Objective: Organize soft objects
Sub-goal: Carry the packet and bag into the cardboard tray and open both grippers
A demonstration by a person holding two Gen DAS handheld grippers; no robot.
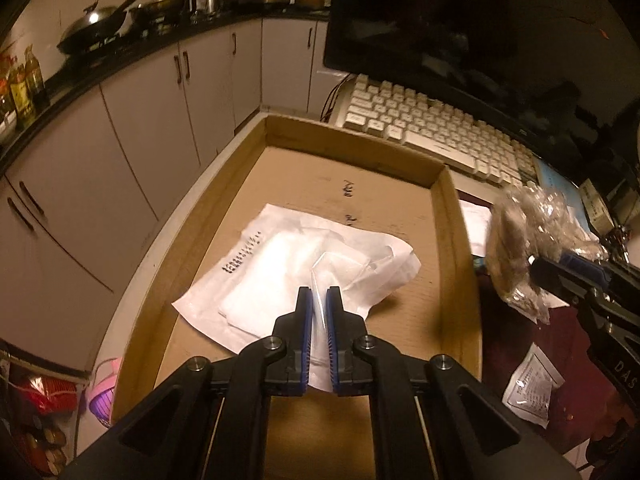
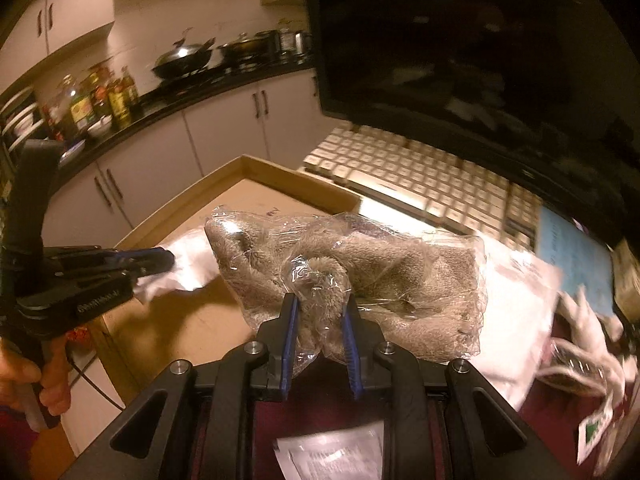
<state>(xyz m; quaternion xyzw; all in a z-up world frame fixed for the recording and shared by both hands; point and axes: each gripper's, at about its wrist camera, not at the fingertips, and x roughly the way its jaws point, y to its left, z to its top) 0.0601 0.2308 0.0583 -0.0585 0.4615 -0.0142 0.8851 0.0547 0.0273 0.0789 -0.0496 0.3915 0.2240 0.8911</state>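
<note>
A white soft packet (image 1: 296, 264) in thin plastic lies inside a shallow cardboard box (image 1: 452, 216). My left gripper (image 1: 319, 294) is shut on the packet's near edge; it also shows in the right wrist view (image 2: 166, 258) at the left. My right gripper (image 2: 320, 304) is shut on a grey fluffy item in a clear bag (image 2: 360, 276), held above the table just right of the box. The bag (image 1: 524, 252) and right gripper (image 1: 560, 268) also show at the right of the left wrist view.
A white keyboard (image 1: 432, 128) and dark monitor (image 1: 460, 20) stand behind the box. Small white packets (image 1: 532, 388) lie on the dark red tabletop at right, more pale soft items (image 2: 520, 300) beyond the bag. Kitchen cabinets (image 1: 140, 120) run along the left.
</note>
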